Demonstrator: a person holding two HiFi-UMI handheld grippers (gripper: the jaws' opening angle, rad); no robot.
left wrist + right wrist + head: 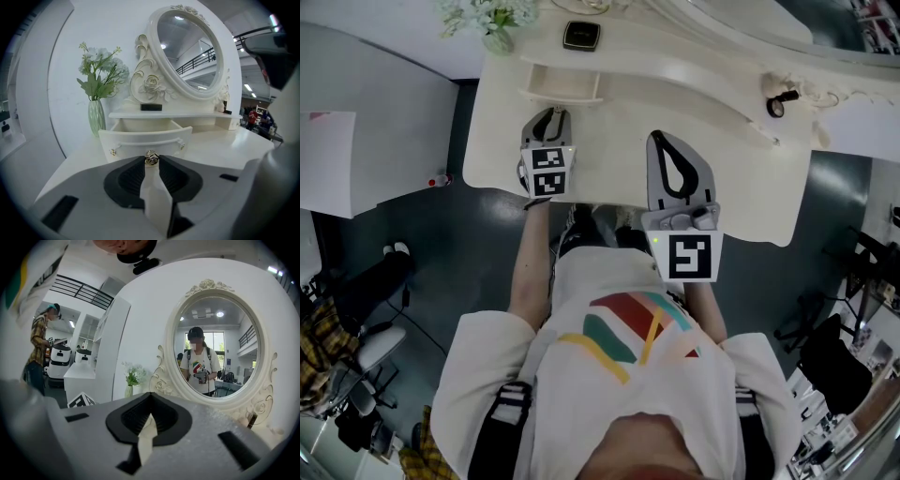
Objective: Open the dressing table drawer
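While drawer (145, 138) stands open, left gripper (151, 162) jaws pinch knob (151, 159); right gripper (150, 401) jaws pressed together.

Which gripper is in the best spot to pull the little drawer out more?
The left gripper: its jaws pinch the gold knob of the part-open drawer. The right gripper is shut, empty, facing the mirror.

This is looking like a robotics lab or test hall, not a home. An ornate cream bench (619, 112) with an oval mirror (187, 51) and a vase of flowers (96, 117) is standing staged against a plain white partition (51, 75) on a dark grey floor (441, 253). Behind, white robot-like machines (58, 361) are standing beside a person in a plaid shirt (37, 341), and a black-railed gallery (84, 291) is running overhead.
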